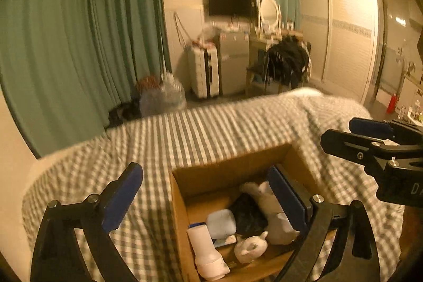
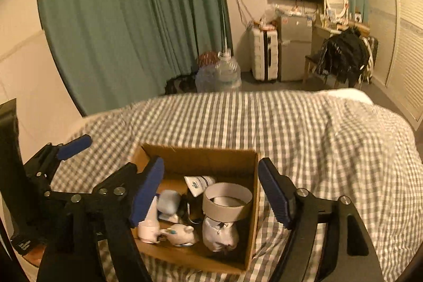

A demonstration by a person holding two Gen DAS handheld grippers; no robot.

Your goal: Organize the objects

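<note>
Cardboard box (image 2: 248,205) sits on the checked bedspread (image 2: 317,136), already packed with small things like a tape roll (image 2: 227,201). Left gripper (image 1: 208,200) and right gripper (image 2: 211,192) hover above, both spread wide and empty.

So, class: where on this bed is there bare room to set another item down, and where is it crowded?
Free: the checked bedspread right of the cardboard box and beyond its far wall. Crowded: the box floor, packed with a tape roll, bottle and figurines.
</note>
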